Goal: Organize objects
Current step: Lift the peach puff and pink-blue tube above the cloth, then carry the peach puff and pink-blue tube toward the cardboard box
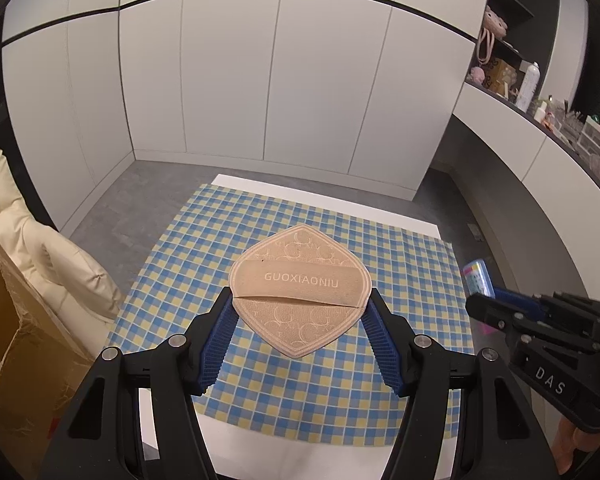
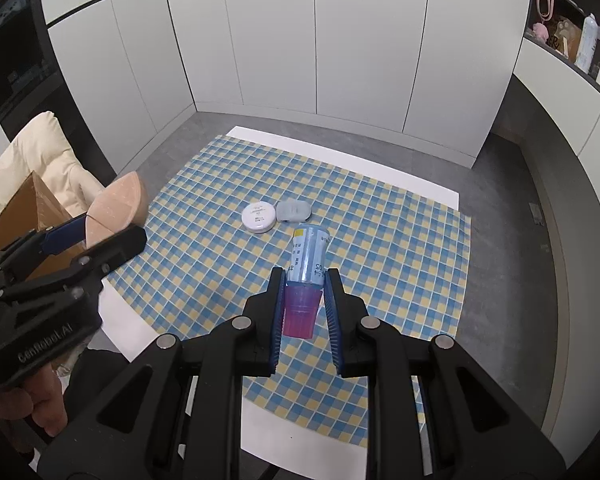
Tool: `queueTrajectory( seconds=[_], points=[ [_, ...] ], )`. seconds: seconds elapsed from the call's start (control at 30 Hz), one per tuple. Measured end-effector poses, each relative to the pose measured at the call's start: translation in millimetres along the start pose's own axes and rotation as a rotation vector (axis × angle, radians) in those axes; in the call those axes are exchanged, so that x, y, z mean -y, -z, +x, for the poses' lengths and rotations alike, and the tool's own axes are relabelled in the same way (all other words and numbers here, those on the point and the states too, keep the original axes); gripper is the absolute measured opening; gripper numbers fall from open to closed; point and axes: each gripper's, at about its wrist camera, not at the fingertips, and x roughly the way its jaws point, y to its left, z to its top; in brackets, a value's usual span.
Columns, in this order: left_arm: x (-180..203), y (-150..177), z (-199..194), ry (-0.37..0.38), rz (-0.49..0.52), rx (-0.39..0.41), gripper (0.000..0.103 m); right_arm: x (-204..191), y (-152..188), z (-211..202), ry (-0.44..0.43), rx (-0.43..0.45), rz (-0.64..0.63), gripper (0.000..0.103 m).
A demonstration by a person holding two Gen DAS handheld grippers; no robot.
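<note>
A beige powder puff (image 1: 300, 294), diamond-shaped with rounded corners and a band across it printed GUOXIAONIU, hangs in the air above a blue-and-yellow checked cloth (image 1: 204, 240), pinched at its two side corners between the blue ribbed pads of the left gripper (image 1: 300, 304). The jaws stand fairly wide, clamped on the puff's full width. In the right wrist view the same puff (image 2: 118, 204) shows at the left edge, clear of the cloth (image 2: 400, 240), held by the left gripper (image 2: 100, 226) with a hand (image 2: 40, 404) partly visible beneath it.

The right gripper (image 2: 303, 286) is clenched on a clear bottle (image 2: 306, 276), its bluish labelled body pointing away from the camera and its pink-purple end lying between the pads; the bottle is lifted off the table. In the left wrist view the right gripper (image 1: 496, 300) enters from the right, the bottle's colourful end (image 1: 478, 278) just showing.

On the cloth, beyond the bottle, a round white compact (image 2: 259, 218) lies beside a grey rounded case (image 2: 294, 210), the two just about touching. The cloth covers a white table (image 2: 380, 172) on a grey floor. A cream cushioned chair (image 1: 40, 248) and a brown cardboard box (image 1: 16, 340) stand at the left, white cabinet doors (image 1: 260, 80) behind, and a cluttered shelf (image 1: 540, 92) runs along the right
</note>
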Motion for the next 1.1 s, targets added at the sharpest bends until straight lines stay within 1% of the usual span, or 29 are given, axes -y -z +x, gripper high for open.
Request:
queueTrajectory(
  seconds=[0.1,0.33,0.47,0.67,0.8,1.1],
  points=[
    [-3,1,3,0.005,-0.021,-0.011,0.063,0,-1,3,0.007,-0.004,0.002,0.020],
    [-2,0,-1,-0.001,0.003,0.004,0.063,0,0,5,0.014,-0.004,0.013,0.020],
    [-2,0,-5,0.001,0.004,0.010,0.063,-4,0,5,0.017,-0.002,-0.003,0.020],
    [-4,1,-6,-0.007,0.007,0.014,0.063,-6,-2,4,0.007,0.003,0.014,0.020],
    [-9,1,-9,-0.019,0.001,0.019,0.063,-12,-5,4,0.026,0.005,0.003,0.020],
    [-32,3,-18,-0.053,-0.013,0.040,0.063,-32,-12,5,0.030,0.015,-0.031,0.020]
  ],
)
